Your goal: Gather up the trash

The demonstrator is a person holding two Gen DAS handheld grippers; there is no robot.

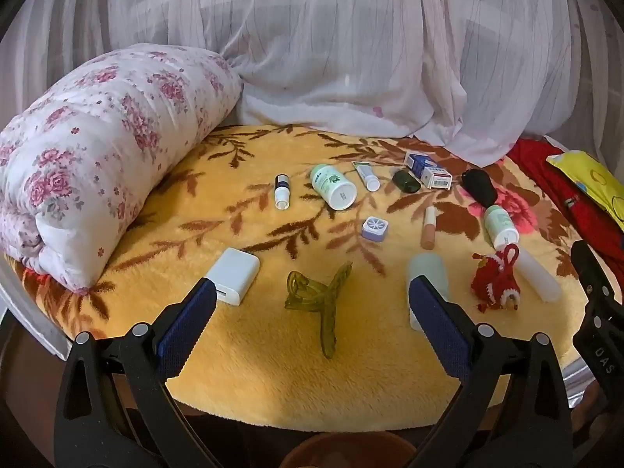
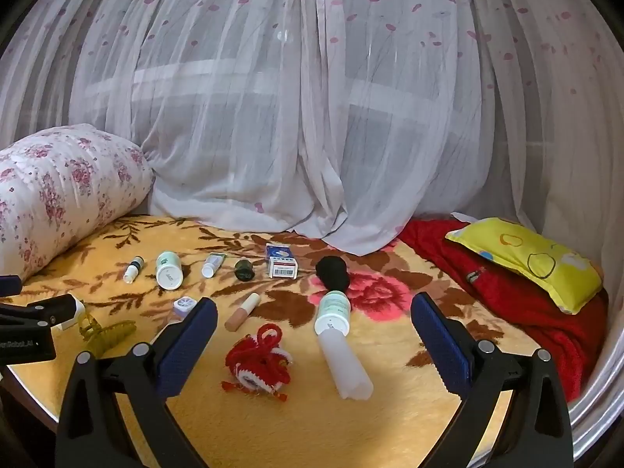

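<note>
Sheer white curtain with pink petal print (image 2: 312,117) fills the back of both views. Below it, plush yellow blanket with brown leaf and pink rose pattern (image 1: 273,351), fleecy pile, carries all the clutter.

Rolled white quilt with pink floral print (image 1: 97,163) is big in the left wrist view, only its end shows in the right. Right wrist view alone gives the full red fleece fabric (image 2: 507,292) with the yellow printed cushion (image 2: 538,261) on top; left view clips both at its edge.

Only in left view: white rounded-rectangle charger block (image 1: 234,275), just beside the left finger pad, clearly apart from it. The translucent green plastic claw hair clip (image 1: 316,300) lies between the pads there; the right view catches just part of it.

Both views:
- frosted white plastic tube (image 2: 345,366), end touching the small white bottle with pale green label (image 2: 333,312)
- red and white knitted yarn ornament with loop (image 2: 259,362), fuzzy
- larger white bottle with green label (image 1: 334,187), lying down
- blue and white cardboard box with barcode (image 2: 281,261)
- black soft pouch-like object (image 2: 332,271)
- peach cosmetic tube with white cap (image 2: 242,311)

Left gripper (image 1: 312,312): jaws spread wide, holding nothing. Right gripper (image 2: 314,331): also spread wide, nothing held, ornament and frosted tube between its pads on the blanket.
</note>
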